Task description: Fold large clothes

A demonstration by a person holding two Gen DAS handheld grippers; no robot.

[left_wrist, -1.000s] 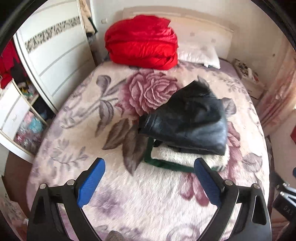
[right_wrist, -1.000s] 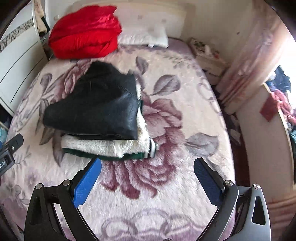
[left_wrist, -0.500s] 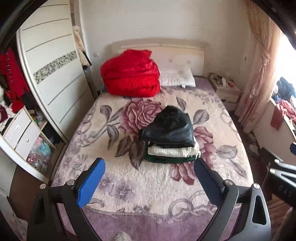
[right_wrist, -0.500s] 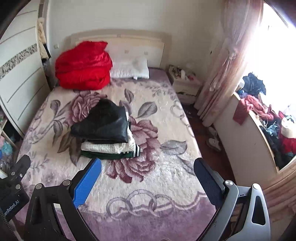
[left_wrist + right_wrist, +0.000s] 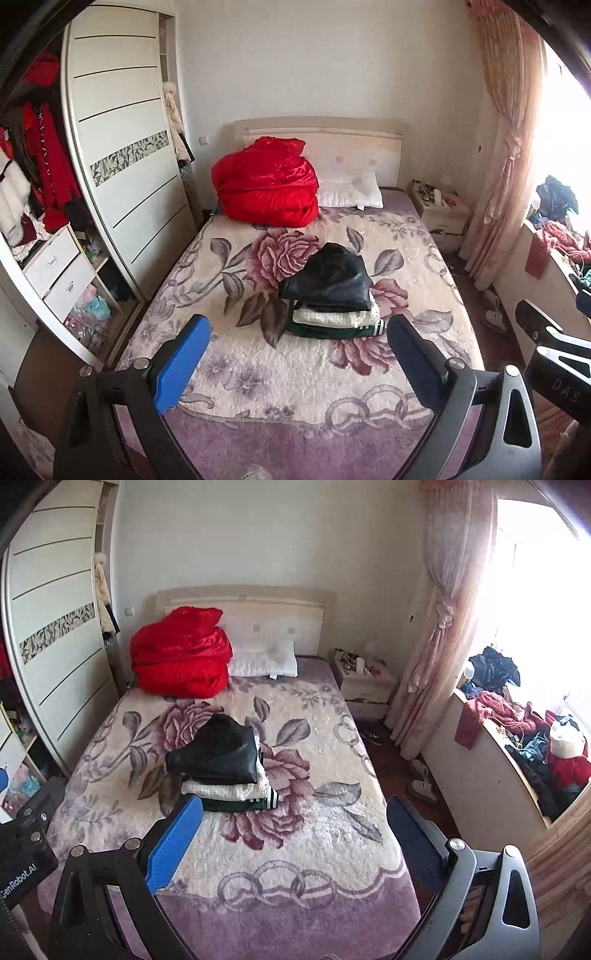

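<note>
I am holding my left claw [image 5: 295, 354] and right claw [image 5: 293, 830] wide apart, gripping nothing, while the folded clothes [image 5: 330, 295] are sitting stacked mid-bed [image 5: 258, 376].

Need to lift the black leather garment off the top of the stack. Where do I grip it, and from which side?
Judging by its pose, take the black leather garment by its thick folded front edge, which overhangs the white fleece layer. Come from the foot of the bed, fingers above and below that edge.
</note>
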